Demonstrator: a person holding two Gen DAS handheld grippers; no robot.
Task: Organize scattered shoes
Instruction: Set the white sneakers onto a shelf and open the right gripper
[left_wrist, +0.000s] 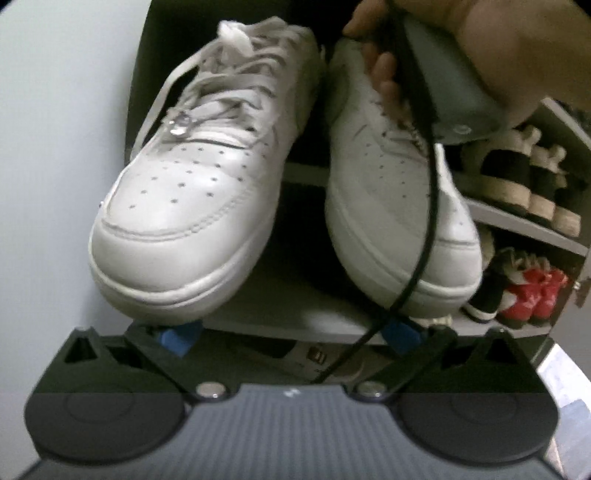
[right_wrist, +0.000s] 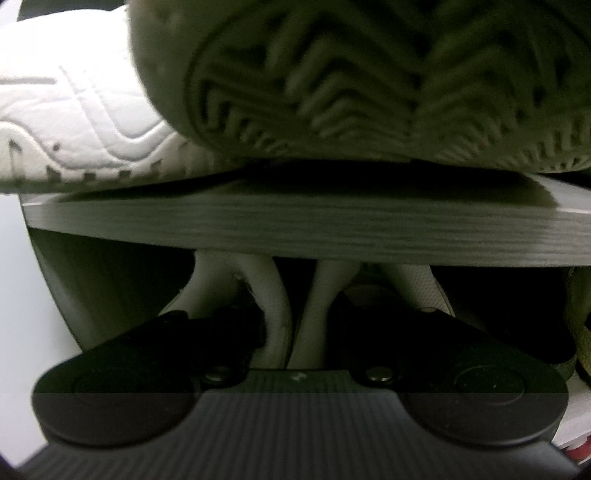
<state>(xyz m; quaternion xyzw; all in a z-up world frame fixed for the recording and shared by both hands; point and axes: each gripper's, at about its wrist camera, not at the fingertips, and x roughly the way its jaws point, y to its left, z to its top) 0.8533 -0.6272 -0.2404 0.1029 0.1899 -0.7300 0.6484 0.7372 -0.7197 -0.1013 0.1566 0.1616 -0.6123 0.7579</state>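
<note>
The left claw (left_wrist: 291, 332) hangs released just under the shelf edge (left_wrist: 295, 325) where two white sneakers (left_wrist: 192, 184) sit toes-out, while the right claw's (right_wrist: 295, 332) grip I cannot tell, nosed below that shelf.

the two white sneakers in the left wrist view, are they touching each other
Touching. The left wrist view shows the left white sneaker pressed against the right white sneaker near their collars, with no gap there; lower down, their toes spread apart over the shelf.
</note>
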